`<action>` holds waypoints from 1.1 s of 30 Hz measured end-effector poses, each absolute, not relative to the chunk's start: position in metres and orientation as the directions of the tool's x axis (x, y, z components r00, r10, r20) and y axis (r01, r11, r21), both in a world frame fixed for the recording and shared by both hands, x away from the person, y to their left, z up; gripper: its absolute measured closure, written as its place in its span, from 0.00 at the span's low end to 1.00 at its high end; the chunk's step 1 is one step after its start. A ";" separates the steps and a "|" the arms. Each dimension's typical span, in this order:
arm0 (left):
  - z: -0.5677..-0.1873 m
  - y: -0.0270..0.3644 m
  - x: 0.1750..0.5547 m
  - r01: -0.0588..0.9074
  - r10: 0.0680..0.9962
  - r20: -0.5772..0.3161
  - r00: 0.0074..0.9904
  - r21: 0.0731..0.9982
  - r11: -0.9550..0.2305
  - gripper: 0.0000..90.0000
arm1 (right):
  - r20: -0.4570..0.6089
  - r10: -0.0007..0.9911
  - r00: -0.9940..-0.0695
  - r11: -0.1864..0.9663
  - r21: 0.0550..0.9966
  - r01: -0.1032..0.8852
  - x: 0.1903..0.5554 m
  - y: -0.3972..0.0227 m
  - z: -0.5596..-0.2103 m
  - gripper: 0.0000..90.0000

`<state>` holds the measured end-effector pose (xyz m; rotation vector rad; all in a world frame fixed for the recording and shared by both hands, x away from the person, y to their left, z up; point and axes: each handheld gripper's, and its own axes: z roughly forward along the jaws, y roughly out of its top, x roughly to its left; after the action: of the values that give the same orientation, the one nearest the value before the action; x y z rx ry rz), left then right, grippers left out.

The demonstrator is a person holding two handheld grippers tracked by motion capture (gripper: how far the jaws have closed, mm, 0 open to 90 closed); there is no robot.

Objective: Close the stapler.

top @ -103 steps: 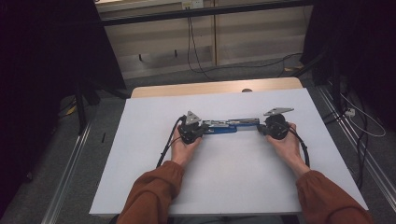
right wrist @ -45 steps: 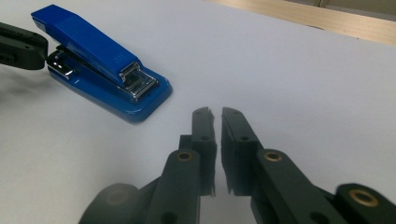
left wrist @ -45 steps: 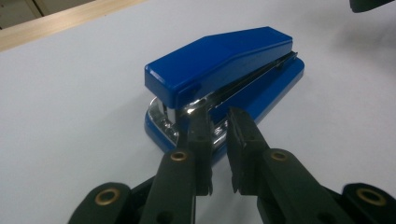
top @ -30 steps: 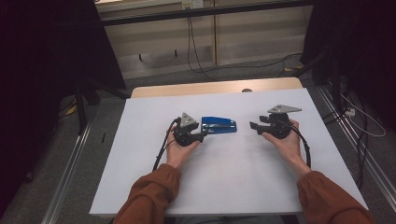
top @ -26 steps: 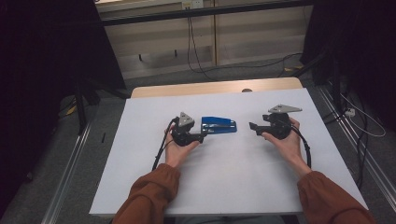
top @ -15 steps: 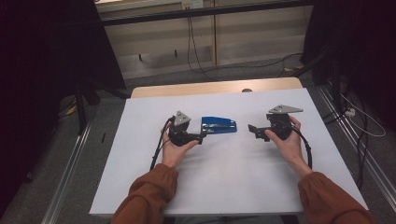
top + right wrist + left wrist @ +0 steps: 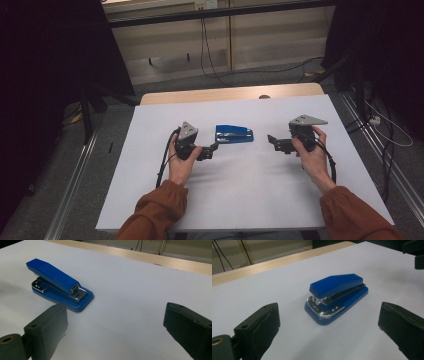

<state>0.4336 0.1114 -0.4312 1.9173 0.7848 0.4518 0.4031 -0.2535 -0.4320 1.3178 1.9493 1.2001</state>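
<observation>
A blue stapler (image 7: 234, 134) lies flat on the white table (image 7: 240, 200), a little past the middle of the sheet, its long side running from nine o'clock to three o'clock. Nothing touches it.

The left gripper (image 7: 212, 149) sits in the person's left hand (image 7: 180, 162) just off the stapler's eight o'clock corner, close but apart from it. Its jaws have just been opening and now stand wide, with bare table between them; in the left gripper view the stapler (image 7: 336, 297) rests ahead of the two black pads (image 7: 264, 325), not between them.

The right gripper (image 7: 272, 141) is held in the right hand (image 7: 312, 155) at the stapler's three o'clock, with a clear gap of table between. Its jaws too stand wide with nothing in them. In the right gripper view the stapler (image 7: 60, 285) lies off toward ten o'clock, beyond the left pad (image 7: 51, 327). A bare wooden strip (image 7: 230, 94) edges the table at twelve o'clock.
</observation>
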 end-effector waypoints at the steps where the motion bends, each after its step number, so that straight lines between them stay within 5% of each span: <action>1: -0.431 0.113 0.432 0.324 0.692 -0.019 0.721 0.893 -0.313 0.05 | 0.068 0.910 -0.409 0.142 0.875 0.462 0.402 -0.254 -0.431 0.06; 33: -0.429 0.174 0.367 0.304 0.766 -0.002 0.642 0.918 -0.253 0.05 | 0.067 0.937 -0.342 0.085 0.908 0.411 0.333 -0.269 -0.431 0.05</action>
<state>0.3668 0.1737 -0.4287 1.8313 0.8559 0.5611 0.3329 -0.2685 -0.4307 1.3281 1.8129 1.2265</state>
